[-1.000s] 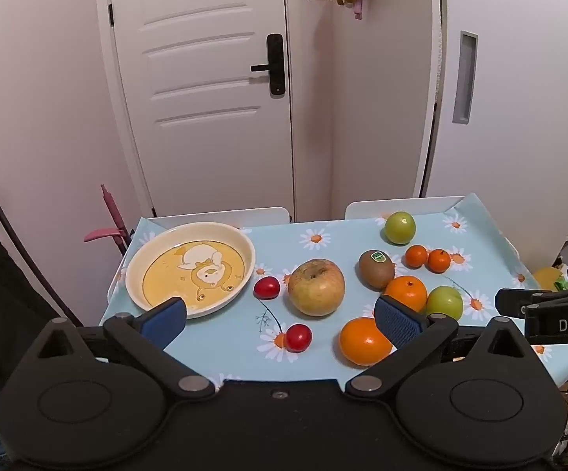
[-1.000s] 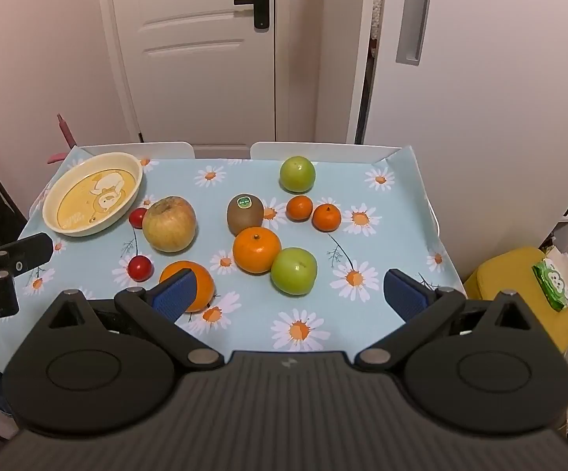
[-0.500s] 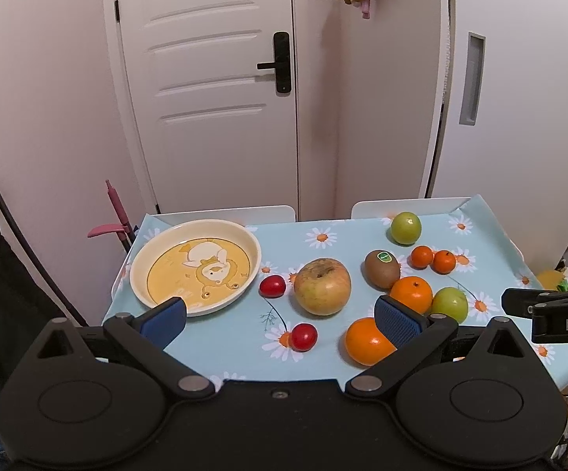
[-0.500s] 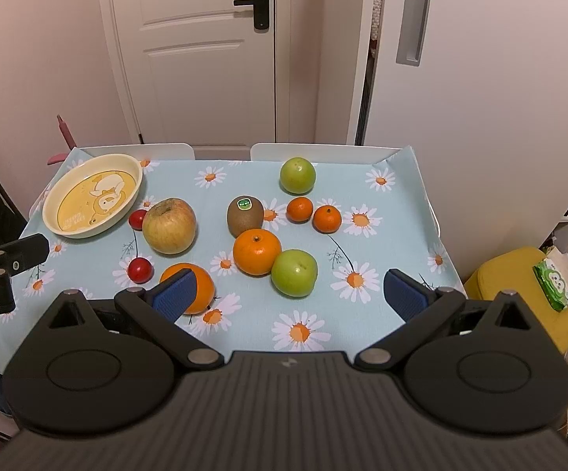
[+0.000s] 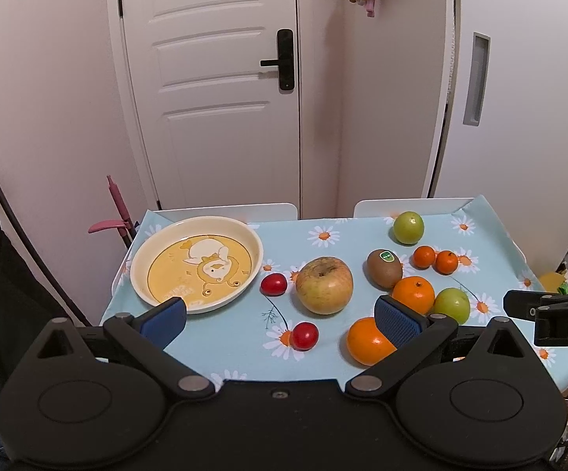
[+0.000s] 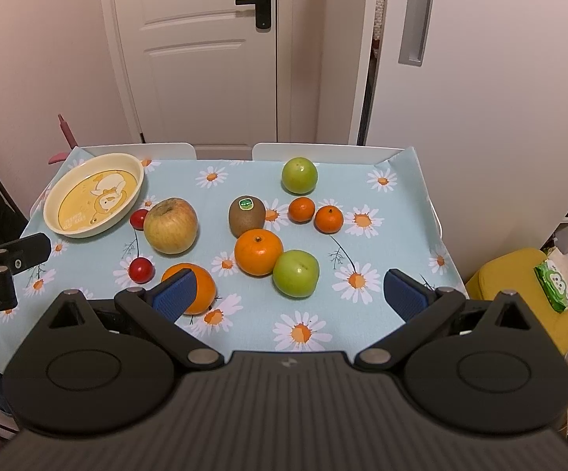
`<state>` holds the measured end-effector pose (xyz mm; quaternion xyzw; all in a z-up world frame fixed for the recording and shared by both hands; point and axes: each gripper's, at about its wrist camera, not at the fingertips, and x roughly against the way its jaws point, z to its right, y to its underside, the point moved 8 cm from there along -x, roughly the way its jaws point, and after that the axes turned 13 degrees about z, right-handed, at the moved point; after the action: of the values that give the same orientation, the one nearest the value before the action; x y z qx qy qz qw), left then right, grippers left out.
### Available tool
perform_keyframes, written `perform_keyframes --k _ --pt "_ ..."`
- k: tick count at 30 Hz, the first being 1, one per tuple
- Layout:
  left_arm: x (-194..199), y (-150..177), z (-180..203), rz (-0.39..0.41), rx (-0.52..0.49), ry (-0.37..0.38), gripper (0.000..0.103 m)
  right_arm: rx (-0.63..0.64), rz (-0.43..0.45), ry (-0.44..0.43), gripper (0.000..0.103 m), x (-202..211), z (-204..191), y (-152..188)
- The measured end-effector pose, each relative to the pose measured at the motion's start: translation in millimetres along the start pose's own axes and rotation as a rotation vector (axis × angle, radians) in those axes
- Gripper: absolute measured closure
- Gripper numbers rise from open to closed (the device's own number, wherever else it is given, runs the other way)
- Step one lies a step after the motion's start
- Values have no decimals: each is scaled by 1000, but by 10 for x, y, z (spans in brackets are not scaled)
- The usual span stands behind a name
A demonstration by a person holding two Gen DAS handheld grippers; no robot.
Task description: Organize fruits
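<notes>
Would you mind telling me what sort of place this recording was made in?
Most likely a small home dining corner: a table with a daisy-print cloth, a white panelled door with a handle lock, and a cartoon-printed plate beside loose fruit.

A light blue tablecloth (image 6: 386,235) printed with white daisies with orange centres is seen. The plate (image 6: 135,165) is cream, with a yellow inside and a white cartoon figure. The big apple (image 6: 170,225) is coloured yellow-green with a reddish blush. The kiwi (image 6: 246,216) is brown and a green sticker is carried on it. Blue pads (image 6: 401,294) are seen on black fingers.
</notes>
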<state>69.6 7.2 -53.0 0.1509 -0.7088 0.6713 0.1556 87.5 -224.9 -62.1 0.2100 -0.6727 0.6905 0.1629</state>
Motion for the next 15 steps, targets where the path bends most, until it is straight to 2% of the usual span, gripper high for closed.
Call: perform_keyframes --k 15 --pt "-33 3 -11 -8 4 -4 0 -2 0 1 0 -22 -7 -6"
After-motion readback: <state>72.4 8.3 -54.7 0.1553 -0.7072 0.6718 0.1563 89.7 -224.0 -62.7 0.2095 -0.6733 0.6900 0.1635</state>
